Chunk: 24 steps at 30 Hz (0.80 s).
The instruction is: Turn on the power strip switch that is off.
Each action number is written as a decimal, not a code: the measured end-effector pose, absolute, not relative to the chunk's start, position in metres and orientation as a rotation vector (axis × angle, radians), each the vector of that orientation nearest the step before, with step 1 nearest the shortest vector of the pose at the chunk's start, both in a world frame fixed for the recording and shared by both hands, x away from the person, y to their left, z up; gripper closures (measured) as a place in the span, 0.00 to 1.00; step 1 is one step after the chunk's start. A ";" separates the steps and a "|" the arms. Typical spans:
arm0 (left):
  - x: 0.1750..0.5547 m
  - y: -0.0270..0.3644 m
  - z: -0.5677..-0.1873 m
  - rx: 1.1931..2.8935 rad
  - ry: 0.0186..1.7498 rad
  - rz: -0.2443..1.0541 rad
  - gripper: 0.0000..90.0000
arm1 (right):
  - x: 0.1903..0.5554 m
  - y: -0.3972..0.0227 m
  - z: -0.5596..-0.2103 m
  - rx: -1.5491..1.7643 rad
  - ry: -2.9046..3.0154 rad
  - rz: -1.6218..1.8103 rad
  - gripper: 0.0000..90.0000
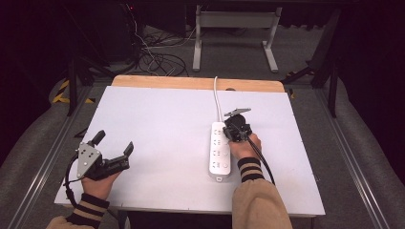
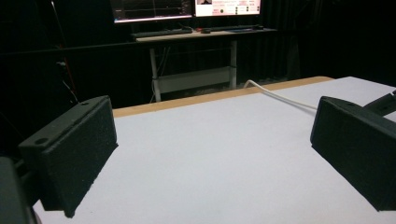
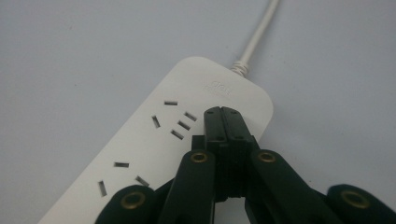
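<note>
A white power strip (image 1: 219, 150) lies lengthwise near the middle of the white table (image 1: 157, 124), its white cable (image 1: 217, 98) running off the far edge. My right gripper (image 1: 234, 130) hovers over the strip's far end, jaws pressed together with nothing between them. In the right gripper view the closed tips (image 3: 222, 116) sit just above the strip (image 3: 154, 154), beside its topmost sockets. My left gripper (image 1: 113, 143) rests at the near left of the table, jaws spread wide. In the left gripper view both pads (image 2: 74, 154) frame bare table, and the cable (image 2: 280, 95) crosses far off.
A wooden strip (image 1: 196, 82) borders the table's far edge. Beyond it stand a white desk frame (image 1: 236, 33) and tangled cables (image 1: 157, 57) on the floor. Monitors (image 2: 187, 7) glow on a desk in the left gripper view.
</note>
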<state>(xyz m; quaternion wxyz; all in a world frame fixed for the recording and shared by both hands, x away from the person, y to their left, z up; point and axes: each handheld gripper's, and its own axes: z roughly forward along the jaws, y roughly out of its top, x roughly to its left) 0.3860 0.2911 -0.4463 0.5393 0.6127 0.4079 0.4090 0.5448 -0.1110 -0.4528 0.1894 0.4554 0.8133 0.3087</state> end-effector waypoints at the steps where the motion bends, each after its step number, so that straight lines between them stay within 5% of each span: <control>1: 0.386 0.291 -0.446 1.457 0.970 0.971 0.01 | 0.545 -0.111 -0.453 1.280 2.287 0.867 1.00; 24: 0.387 0.291 -0.447 1.460 0.966 0.966 0.01 | 0.543 -0.111 -0.450 1.257 2.301 0.859 1.00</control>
